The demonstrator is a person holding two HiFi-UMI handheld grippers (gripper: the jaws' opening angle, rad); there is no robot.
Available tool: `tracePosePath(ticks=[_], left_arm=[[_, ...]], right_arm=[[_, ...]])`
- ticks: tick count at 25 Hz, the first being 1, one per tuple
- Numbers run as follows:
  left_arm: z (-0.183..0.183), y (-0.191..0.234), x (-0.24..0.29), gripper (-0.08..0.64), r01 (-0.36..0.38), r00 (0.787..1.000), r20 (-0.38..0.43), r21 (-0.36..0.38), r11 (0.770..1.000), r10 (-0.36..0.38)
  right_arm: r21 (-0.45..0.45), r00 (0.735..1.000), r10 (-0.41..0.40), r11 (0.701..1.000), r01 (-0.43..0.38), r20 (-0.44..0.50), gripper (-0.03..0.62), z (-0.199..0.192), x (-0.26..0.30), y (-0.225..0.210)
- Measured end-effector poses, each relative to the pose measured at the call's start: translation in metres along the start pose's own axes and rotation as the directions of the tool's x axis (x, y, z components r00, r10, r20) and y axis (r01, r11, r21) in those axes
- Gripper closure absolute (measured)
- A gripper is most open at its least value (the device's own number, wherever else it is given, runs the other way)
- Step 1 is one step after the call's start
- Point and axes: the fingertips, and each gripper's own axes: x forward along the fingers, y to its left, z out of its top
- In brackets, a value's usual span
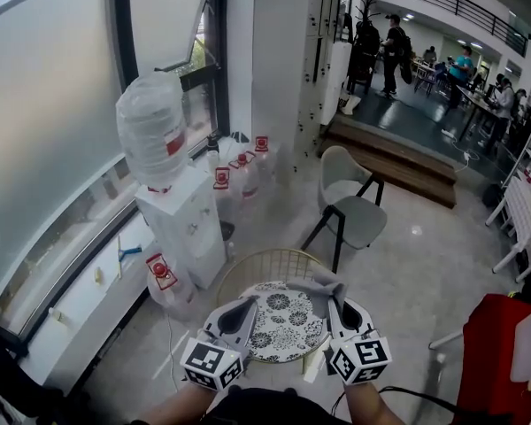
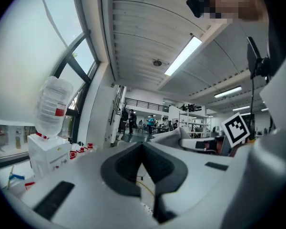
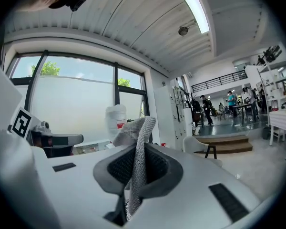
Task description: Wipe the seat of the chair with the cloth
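1. At far left, a water dispenser (image 1: 184, 228) with an upturned bottle (image 1: 150, 129) stands against the window. It is well apart from the work and plays no part in it.
2. The left hand-held gripper (image 1: 246, 305) hangs over the near left edge of the seat. Its jaws are closed tip to tip on nothing, as its own view (image 2: 143, 146) shows, so it looks to be kept free and out of the cloth's path.
3. At centre, directly below both tools, is the chair (image 1: 264, 262), a round gold-wire frame. Its seat (image 1: 281, 324) carries a dark floral-patterned cushion and is probably the surface to be wiped.
4. The right hand-held gripper (image 1: 329, 297) is clamped on the cloth (image 1: 323, 282), a grey knitted rag. Its own view shows the fabric (image 3: 136, 142) pinched between the jaws and folding out above the tips, leaving enough loose to drag across the seat.
5. The cloth sits at the seat's far right rim. Whether it touches the cushion cannot be told.
6. Wiping appears not yet begun.
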Motion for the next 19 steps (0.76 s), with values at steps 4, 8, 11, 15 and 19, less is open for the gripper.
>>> tracePosePath(ticks=[4, 8, 11, 15, 19], left_arm=[[-0.001, 0.005, -0.001, 0.554, -0.030, 1.000, -0.008, -0.011, 0.999, 0.030], [0.000, 0.006, 0.001, 0.554, -0.053, 0.999, 0.000, -0.009, 0.999, 0.053], [0.003, 0.008, 0.006, 0.554, -0.058, 0.998, 0.006, -0.013, 0.998, 0.058], [0.007, 0.011, 0.007, 0.554, -0.054, 0.999, 0.005, -0.003, 0.999, 0.054], [0.012, 0.011, 0.013, 0.554, -0.047, 0.999, -0.002, -0.006, 0.999, 0.047]], right_arm=[[0.002, 1.000, 0.005, 1.000, -0.005, 0.004, 0.566, 0.003, -0.003, -0.001], [-0.002, 1.000, 0.006, 1.000, -0.006, 0.013, 0.566, 0.005, -0.005, -0.009], [0.006, 1.000, -0.003, 1.000, 0.003, 0.017, 0.566, 0.005, -0.001, -0.015], [0.011, 1.000, -0.003, 1.000, 0.003, 0.021, 0.566, 0.009, 0.004, -0.014], [0.014, 1.000, 0.000, 1.000, 0.000, 0.020, 0.566, 0.018, 0.007, -0.017]])
